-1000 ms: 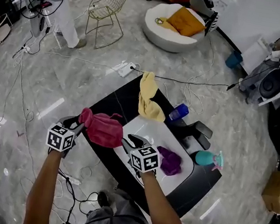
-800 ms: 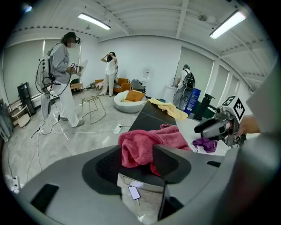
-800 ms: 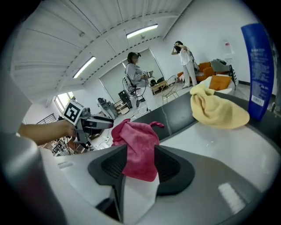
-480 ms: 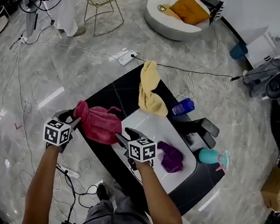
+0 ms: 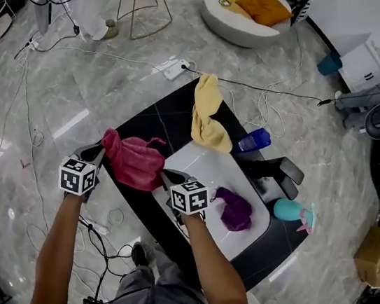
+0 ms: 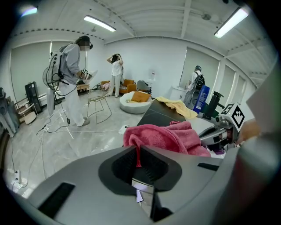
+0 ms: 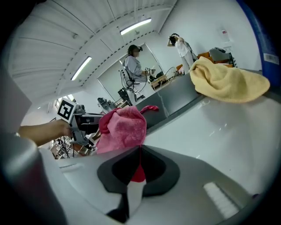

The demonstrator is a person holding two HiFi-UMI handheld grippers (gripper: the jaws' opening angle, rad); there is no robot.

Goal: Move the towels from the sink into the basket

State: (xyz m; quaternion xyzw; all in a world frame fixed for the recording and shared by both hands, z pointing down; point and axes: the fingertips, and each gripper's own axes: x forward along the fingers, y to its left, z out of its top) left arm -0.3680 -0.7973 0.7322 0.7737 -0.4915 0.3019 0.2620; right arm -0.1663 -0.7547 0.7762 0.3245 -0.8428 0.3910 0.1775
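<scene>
Pink towel [image 5: 134, 162]: mid-frame, stretched above worktop [image 5: 157, 132] edge, left of sink [image 5: 202, 167] | left tool [image 5: 99, 157] closing on its edge; right tool [image 5: 166, 177] clamped on opposite edge | risk: thin pinch slips, towel likely drops to floor.

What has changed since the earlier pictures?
Almost nothing moved. The pink towel is still held between the left gripper and the right gripper, at the edge of the counter, left of the sink. The left jaws are closing on a fold; the right is shut on another. The yellow towel and purple towel lie unchanged.
</scene>
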